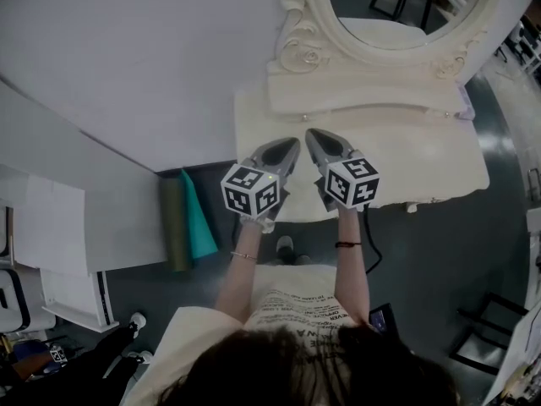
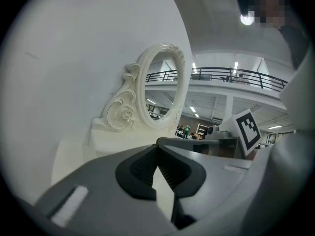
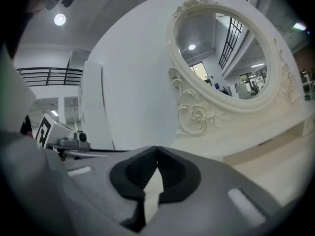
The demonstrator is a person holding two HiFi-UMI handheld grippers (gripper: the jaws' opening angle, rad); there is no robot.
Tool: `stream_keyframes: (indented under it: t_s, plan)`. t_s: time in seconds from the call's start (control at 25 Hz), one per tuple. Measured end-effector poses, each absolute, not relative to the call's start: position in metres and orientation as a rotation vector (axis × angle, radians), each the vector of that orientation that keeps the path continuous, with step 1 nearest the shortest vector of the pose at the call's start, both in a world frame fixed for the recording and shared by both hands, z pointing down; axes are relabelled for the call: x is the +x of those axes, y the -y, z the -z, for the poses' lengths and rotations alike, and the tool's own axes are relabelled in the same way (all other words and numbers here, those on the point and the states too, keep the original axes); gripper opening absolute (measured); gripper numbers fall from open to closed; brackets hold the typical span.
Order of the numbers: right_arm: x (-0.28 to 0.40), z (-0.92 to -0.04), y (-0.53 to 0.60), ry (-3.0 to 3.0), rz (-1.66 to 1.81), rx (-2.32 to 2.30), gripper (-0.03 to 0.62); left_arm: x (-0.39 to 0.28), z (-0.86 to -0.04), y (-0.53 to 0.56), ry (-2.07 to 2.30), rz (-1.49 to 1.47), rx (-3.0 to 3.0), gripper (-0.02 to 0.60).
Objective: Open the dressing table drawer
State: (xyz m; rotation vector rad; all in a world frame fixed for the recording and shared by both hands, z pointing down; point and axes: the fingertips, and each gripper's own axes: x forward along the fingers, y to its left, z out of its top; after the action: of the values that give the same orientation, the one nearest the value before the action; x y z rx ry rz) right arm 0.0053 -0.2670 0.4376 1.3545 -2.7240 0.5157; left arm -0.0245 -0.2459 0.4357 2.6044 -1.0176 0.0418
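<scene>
**Head view.** A cream-white wooden dressing table (image 1: 423, 163) stands against a plain white wall (image 1: 127, 49). An oval mirror in a carved scroll frame (image 1: 397, 7) rises at its back. The grey left gripper (image 1: 291, 145) and the grey right gripper (image 1: 314, 136) hover side by side over the front left part of the tabletop. Their tips are close together and point toward the mirror. Seen from above, the overhanging top hides the table's front, so the drawer is not in sight. A small pale knob (image 1: 412, 207) juts from under the front edge, well to the right of both grippers, and may belong to the drawer. A dark green roll and a teal sheet (image 1: 190, 218) stand on the floor by the table's left side.

**Left gripper view.** The left gripper (image 2: 157, 151) has its black ribbed pads brought together at the tips, with nothing between them. Beyond it lie the tabletop and the mirror (image 2: 162, 87). The right gripper's marker cube (image 2: 248, 130) shows alongside.

**Right gripper view.** The right gripper (image 3: 156, 154) is likewise closed and empty. It faces the mirror (image 3: 221, 53) from above the tabletop (image 3: 285, 171).

**Progress.** Judged from these views, the task is at its outset. Neither gripper touches the table, no handle is grasped, and no open drawer shows. What is left is to reach down to the front, take the pull and draw the drawer out.
</scene>
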Motion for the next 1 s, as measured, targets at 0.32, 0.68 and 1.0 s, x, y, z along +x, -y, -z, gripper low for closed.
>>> stream_keyframes:
  t_s: [0.32, 0.68, 1.0]
  plan:
    - [0.009, -0.452, 0.28, 2.702, -0.58, 1.355, 0.003, -0.024, -0.445, 0.257, 1.024, -0.065, 2.579, -0.002]
    - [0.012, -0.469, 0.304, 2.634, -0.625, 1.316, 0.003, -0.02, -0.462, 0.27, 1.06, -0.086, 2.512, -0.002]
    - [0.011, -0.49, 0.316, 2.605, -0.669, 1.308, 0.003, -0.018, -0.483, 0.276, 1.052, -0.107, 2.461, -0.002]
